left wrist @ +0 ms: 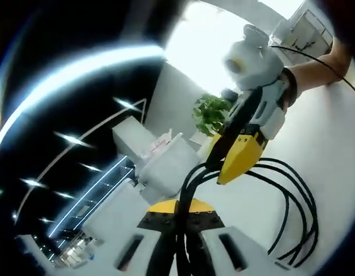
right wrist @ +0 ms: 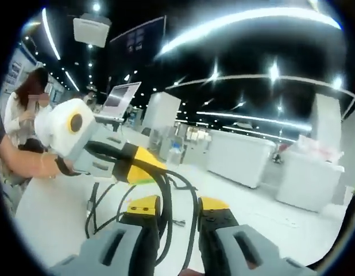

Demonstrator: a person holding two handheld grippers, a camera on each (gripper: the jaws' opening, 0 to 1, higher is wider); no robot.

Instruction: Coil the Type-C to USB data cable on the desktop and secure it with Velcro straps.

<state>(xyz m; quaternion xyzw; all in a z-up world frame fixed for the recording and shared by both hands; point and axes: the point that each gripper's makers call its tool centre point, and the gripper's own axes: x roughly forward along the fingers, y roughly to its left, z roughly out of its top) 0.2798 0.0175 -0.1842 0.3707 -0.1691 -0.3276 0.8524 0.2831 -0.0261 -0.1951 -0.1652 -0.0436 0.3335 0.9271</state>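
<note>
Both grippers, left (left wrist: 178, 221) and right (left wrist: 234, 168), pinch the looped black cable (left wrist: 292, 201), lifted above the white desktop (left wrist: 332, 144). Loops could spring loose if either grip slackens before strapping.

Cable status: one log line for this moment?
cable: looped, bundled | left tool: shut on cable | right tool: shut on cable | strap: not seen

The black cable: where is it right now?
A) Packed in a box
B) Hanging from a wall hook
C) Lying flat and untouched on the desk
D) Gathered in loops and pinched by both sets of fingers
D: the black cable runs in several loops, its strands pinched in the left gripper and also in the yellow-tipped right gripper; the right gripper view shows strands between its own fingers too.
</note>
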